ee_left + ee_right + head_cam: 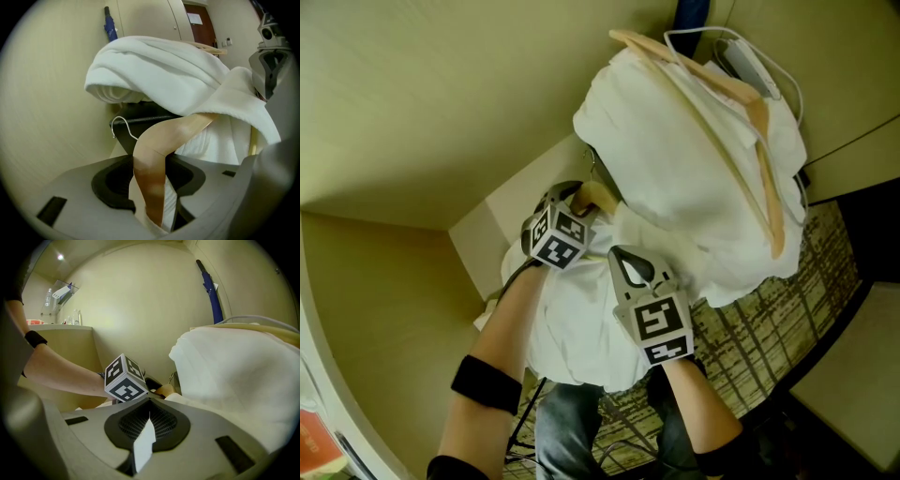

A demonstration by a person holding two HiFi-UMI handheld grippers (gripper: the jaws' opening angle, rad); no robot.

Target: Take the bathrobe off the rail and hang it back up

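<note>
Head view: the white bathrobe (675,159) is bunched in a heap in front of the person, over a patterned carpet (769,319) and close to a cream wall (441,94). What the heap rests on cannot be made out. A light wooden hanger (598,197) sticks out of the heap's left side, and the left gripper (577,201) has hold of it there. A second wooden hanger (741,122) lies across the top of the heap, with a white cable (787,80) looped beside it. The right gripper (630,261) reaches in beside the left one, its tip on the lower folds of the robe.

Left gripper view: the jaws pinch the arm of the wooden hanger (159,140) together with a fold of white cloth. The arm rises from the gap and bends right, under the robe (159,70). The hanger's metal hook (123,123) shows just left of the bend.

Right gripper view: the jaws are pressed together on a thin strip of white robe cloth (143,446). The bulk of the robe fills the right side. The left gripper's marker cube (124,380) sits just ahead. A forearm (61,371) wearing a black wristband (35,338) runs back from the cube to the left. A blue umbrella (213,296) hangs on the wall behind, and a counter (56,329) stands at far left.
</note>
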